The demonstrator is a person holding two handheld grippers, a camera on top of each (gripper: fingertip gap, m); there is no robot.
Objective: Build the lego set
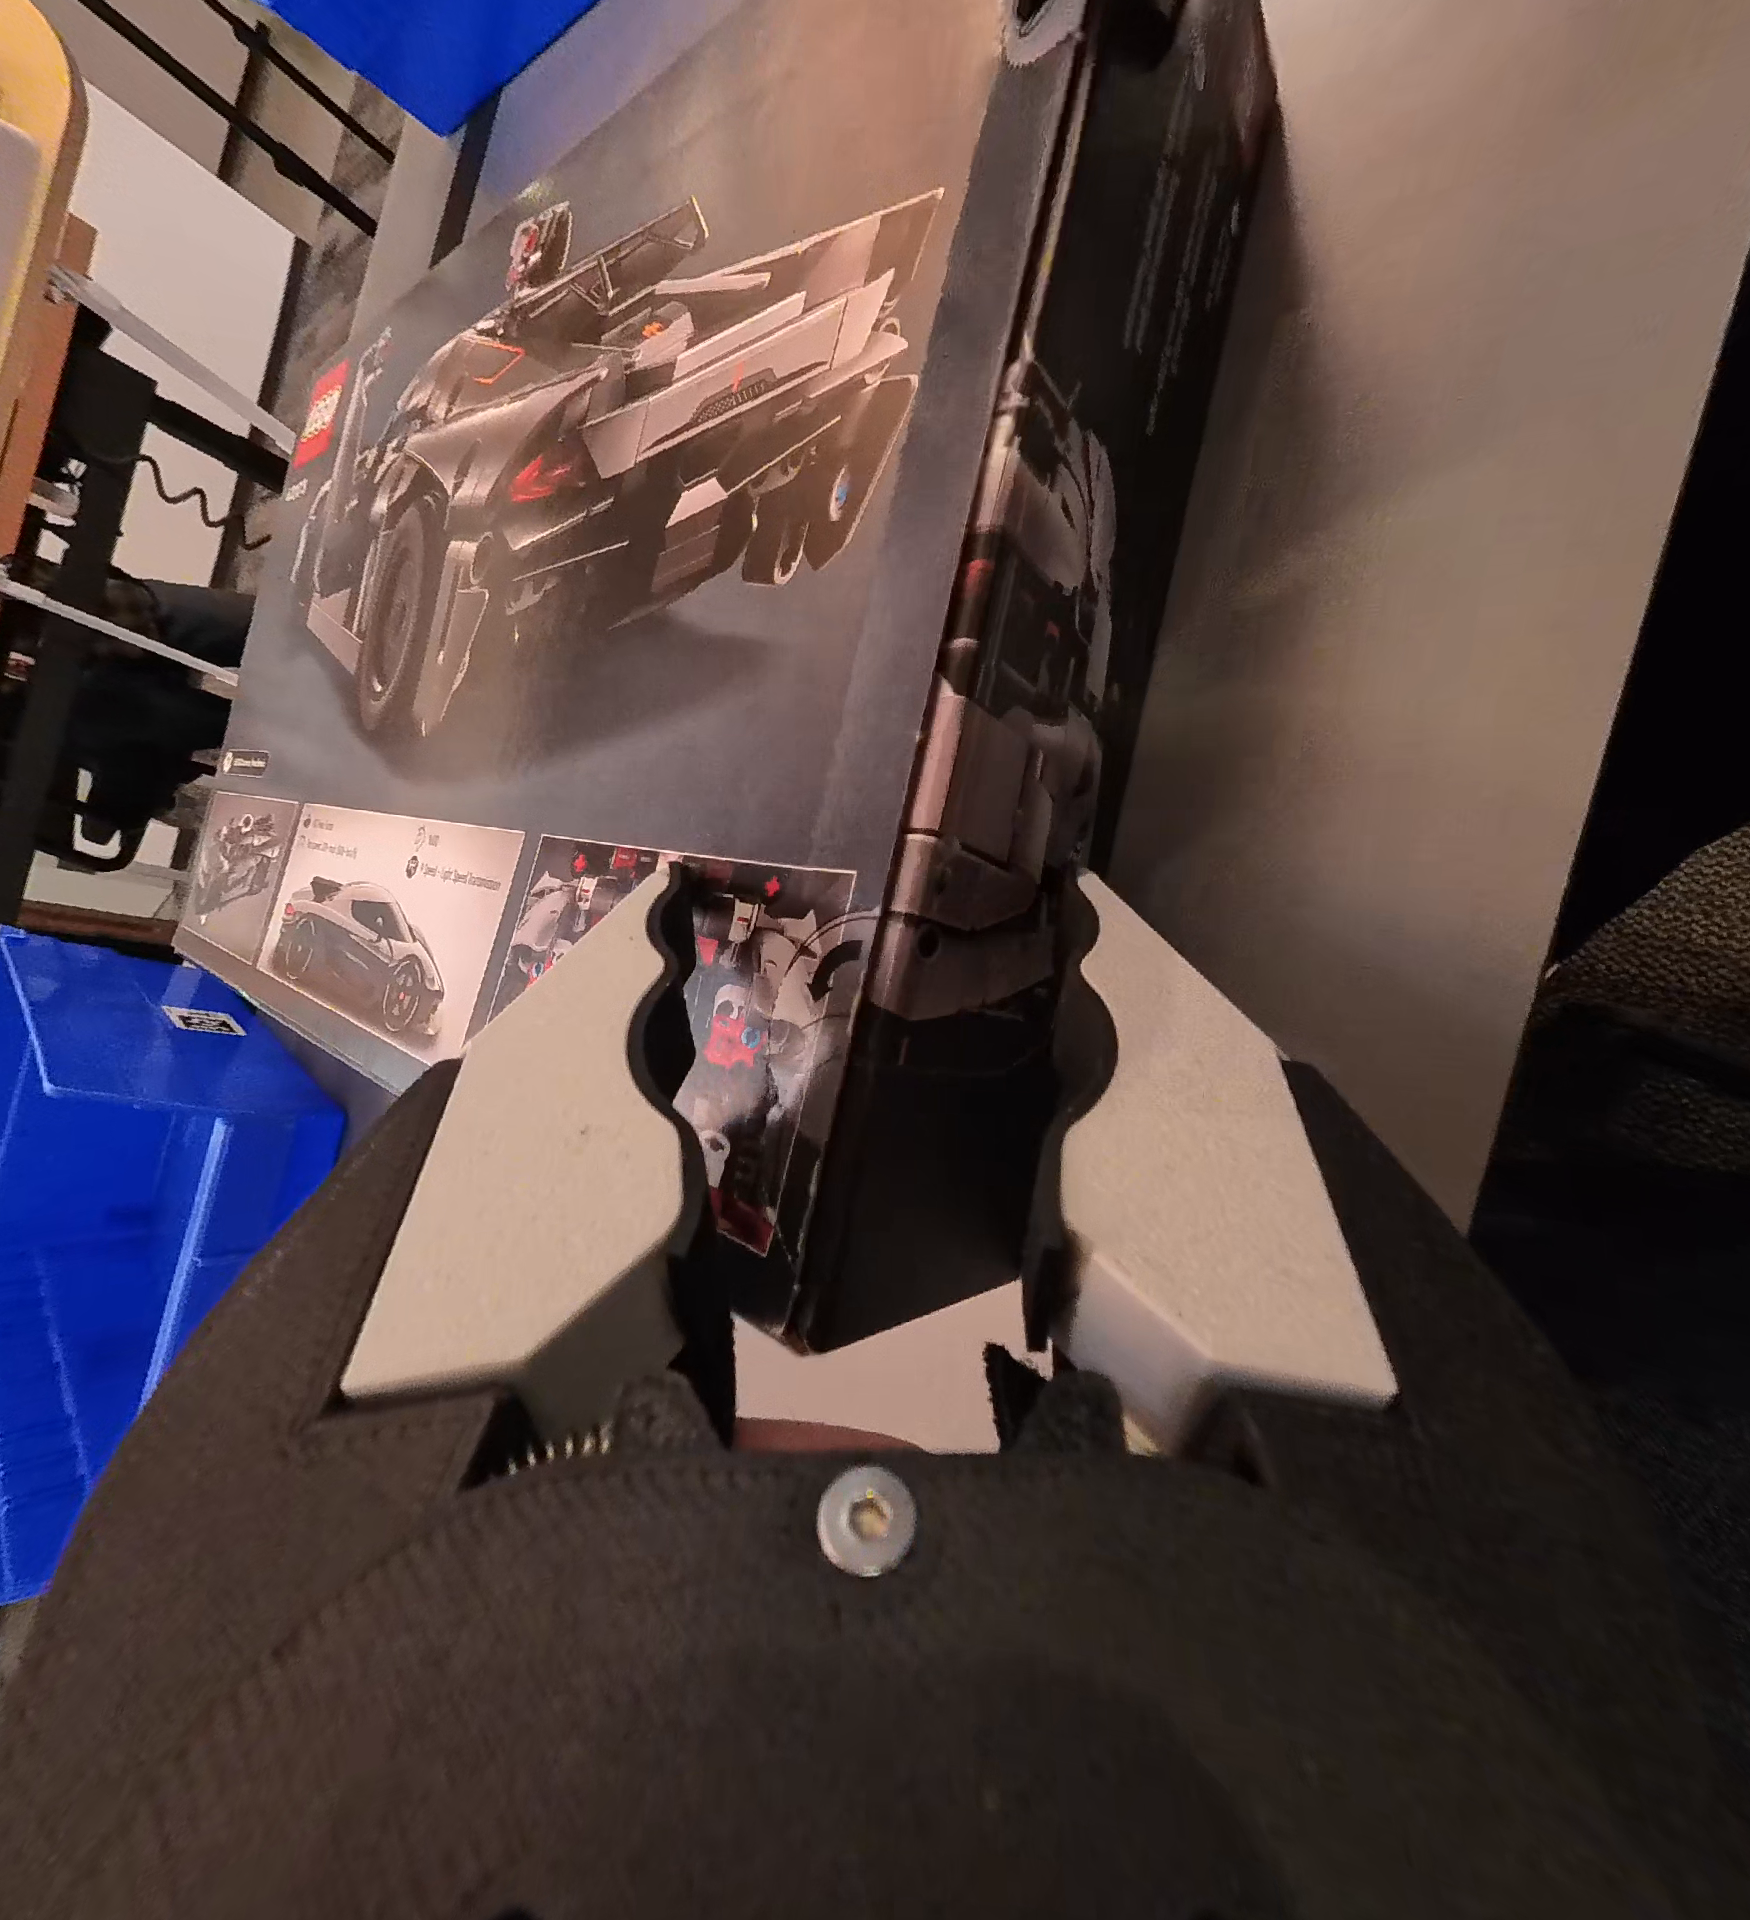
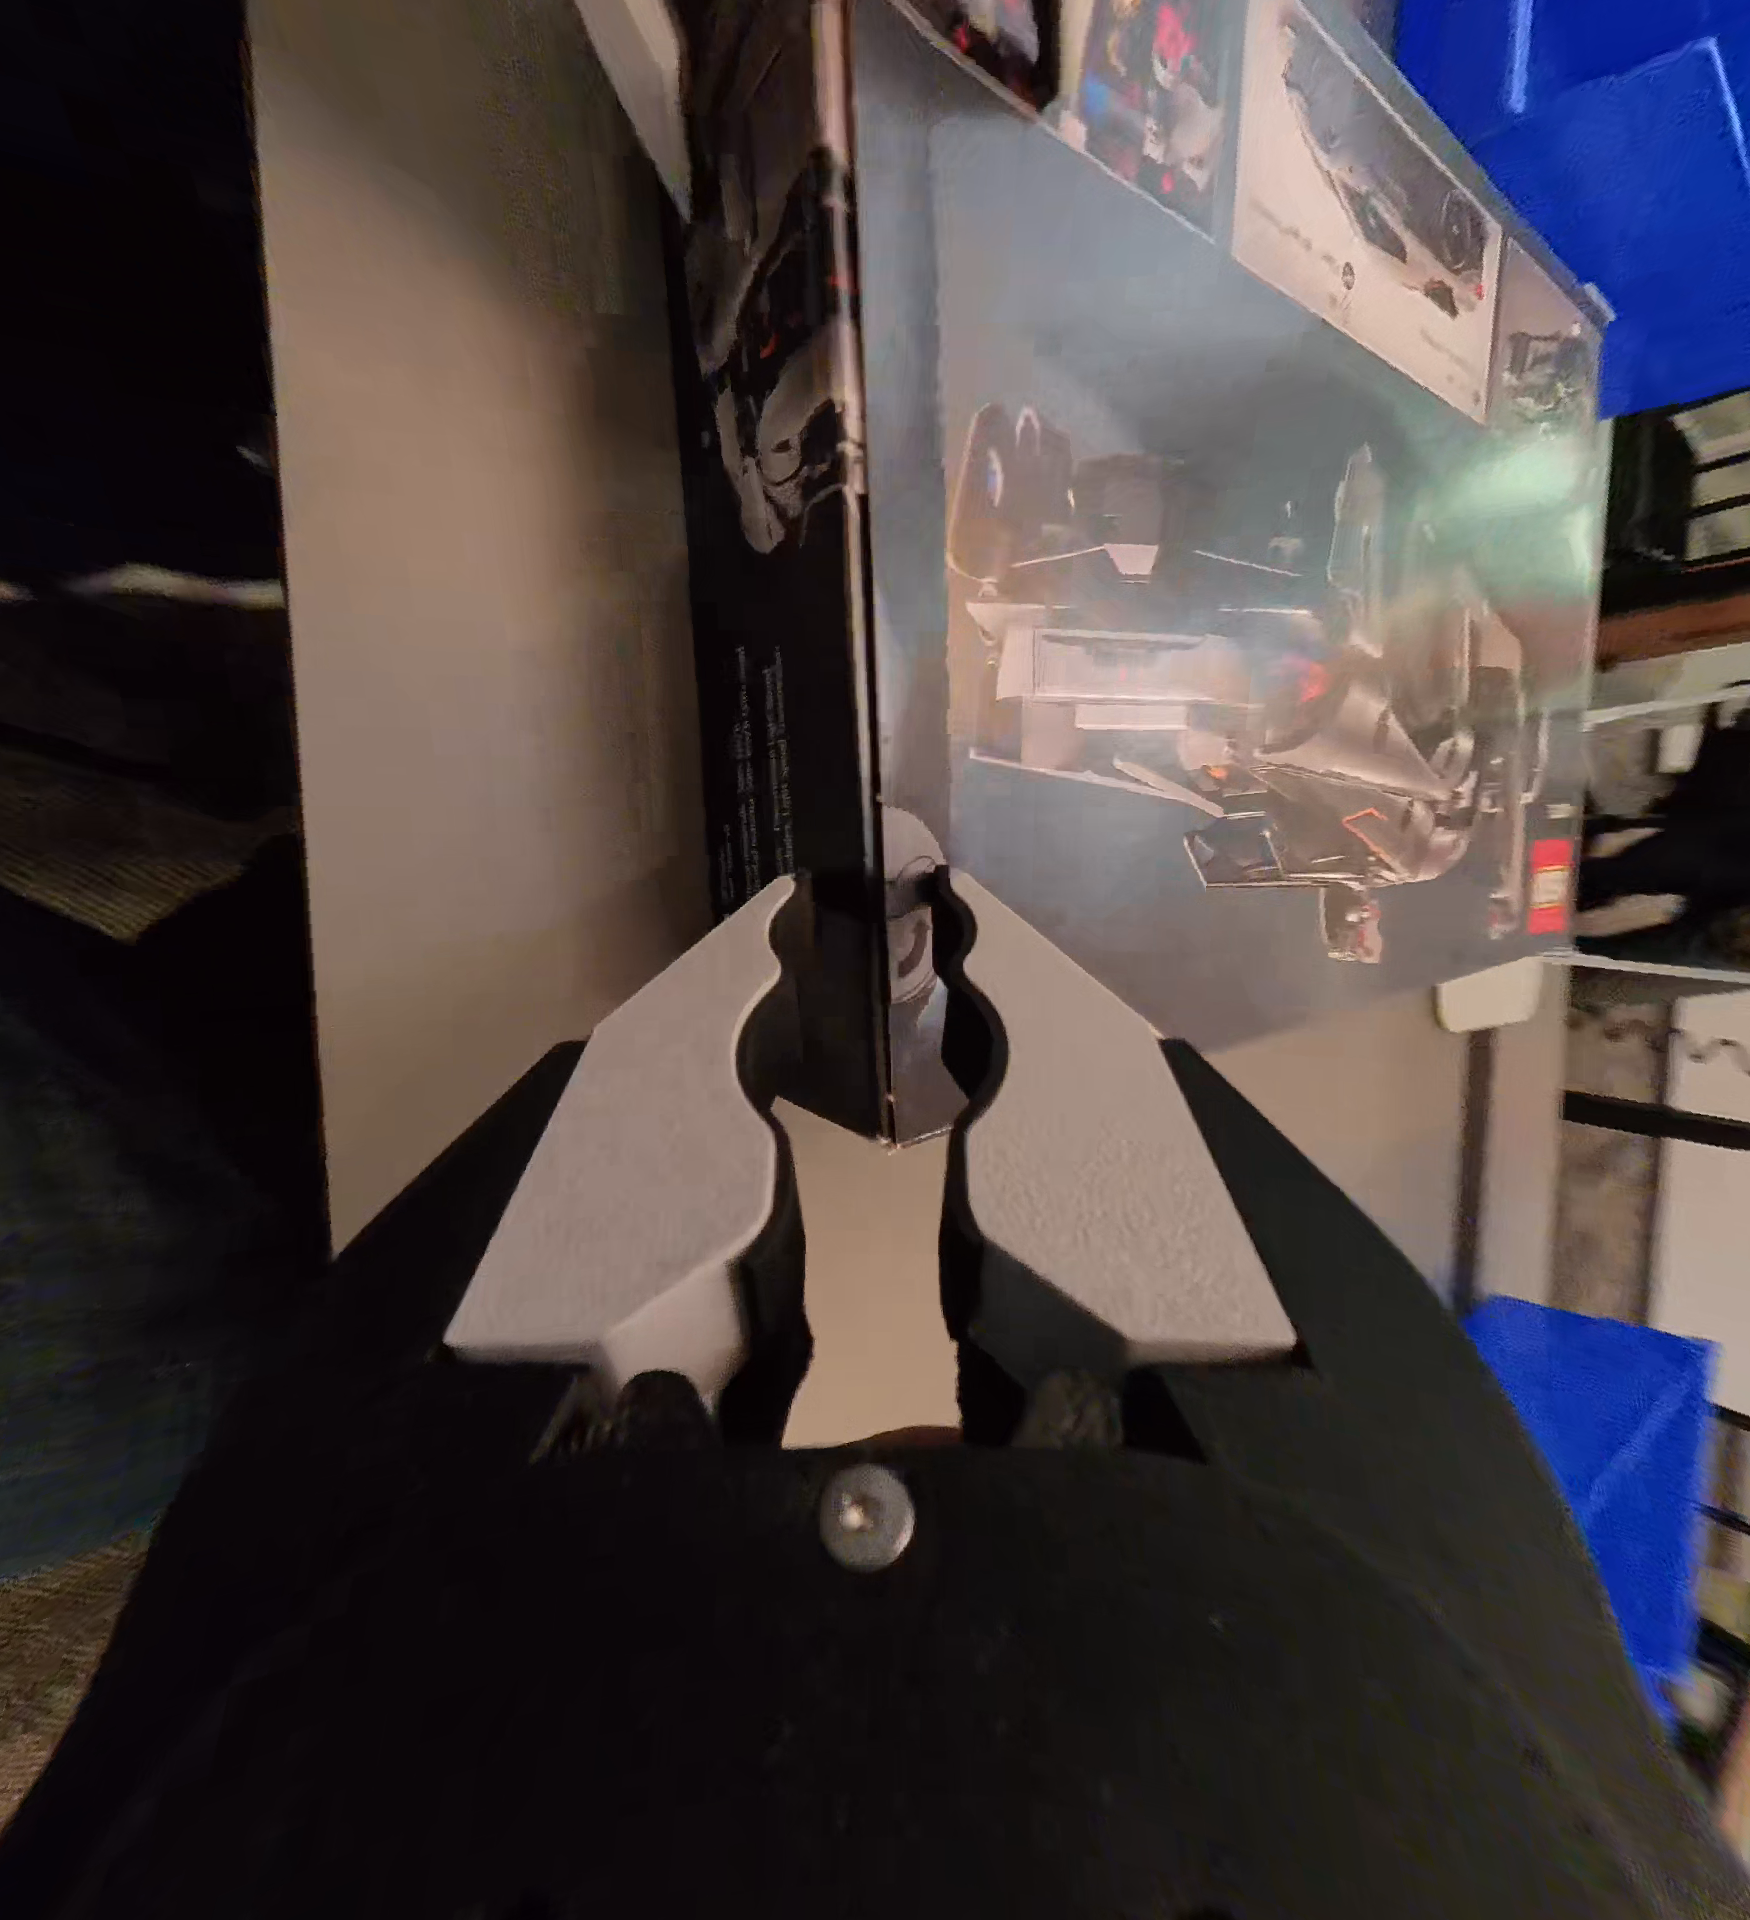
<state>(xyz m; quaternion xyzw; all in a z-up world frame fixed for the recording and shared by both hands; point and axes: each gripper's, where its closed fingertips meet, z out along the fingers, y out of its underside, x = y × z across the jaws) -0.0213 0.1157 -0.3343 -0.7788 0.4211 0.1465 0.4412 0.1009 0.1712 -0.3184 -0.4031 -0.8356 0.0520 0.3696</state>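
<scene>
A white tabletop (image 1: pixel 1370 623) runs pale through the middle of both views and serves as the landmark. Past its far edge sits a blue plastic bin (image 1: pixel 102 1247) with a small label on its lid, and another blue bin (image 2: pixel 1598 1475) lies just off the same edge. Behind the tabletop stands a black metal shelving frame (image 1: pixel 123 499). On the tabletop's opposite side lies dark speckled carpet (image 2: pixel 71 1039)
</scene>
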